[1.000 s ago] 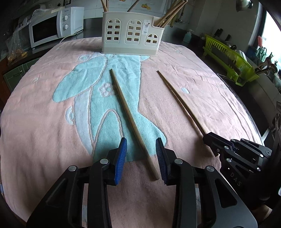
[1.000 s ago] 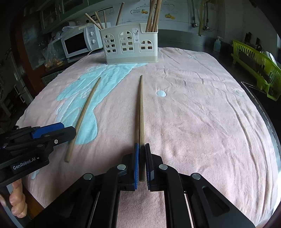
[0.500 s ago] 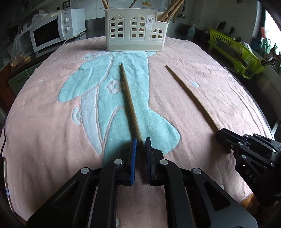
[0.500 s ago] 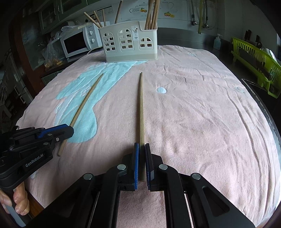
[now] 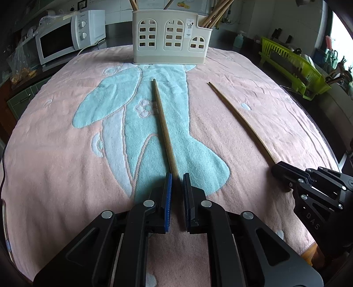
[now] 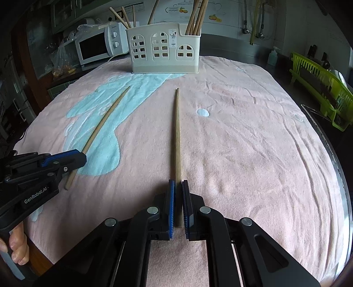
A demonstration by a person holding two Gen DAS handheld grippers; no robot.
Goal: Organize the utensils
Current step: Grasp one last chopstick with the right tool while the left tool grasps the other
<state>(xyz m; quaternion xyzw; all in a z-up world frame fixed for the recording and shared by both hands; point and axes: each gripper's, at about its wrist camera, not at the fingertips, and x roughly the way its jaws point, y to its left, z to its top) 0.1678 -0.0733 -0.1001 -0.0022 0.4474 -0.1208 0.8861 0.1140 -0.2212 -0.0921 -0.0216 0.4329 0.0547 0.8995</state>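
The left hand-held gripper (image 5: 176, 183) had just closed its jaws on the thick end of one wooden chopstick (image 5: 164, 130), and the blue pads (image 5: 168, 194) pressed on it from both sides. From there the stick ran straight ahead across the turquoise figure on the pink towel (image 5: 55, 154) covering the tabletop, its thin tip pointing at the cream utensil holder (image 5: 171, 42) standing beyond it.

To that gripper's right, the right hand-held gripper (image 6: 178, 196) was clamped on the thick end of a second chopstick (image 6: 177, 136), which also lay flat on the towel with its tip toward the holder. The two sticks lay well apart.

More chopsticks (image 6: 196, 17) stood upright in the holder's compartments. Beyond the towel, a white microwave (image 5: 68, 42) sat off to the left and a green dish rack (image 5: 293, 66) off to the right. A person's fingers (image 6: 18, 247) wrapped the left gripper's handle.
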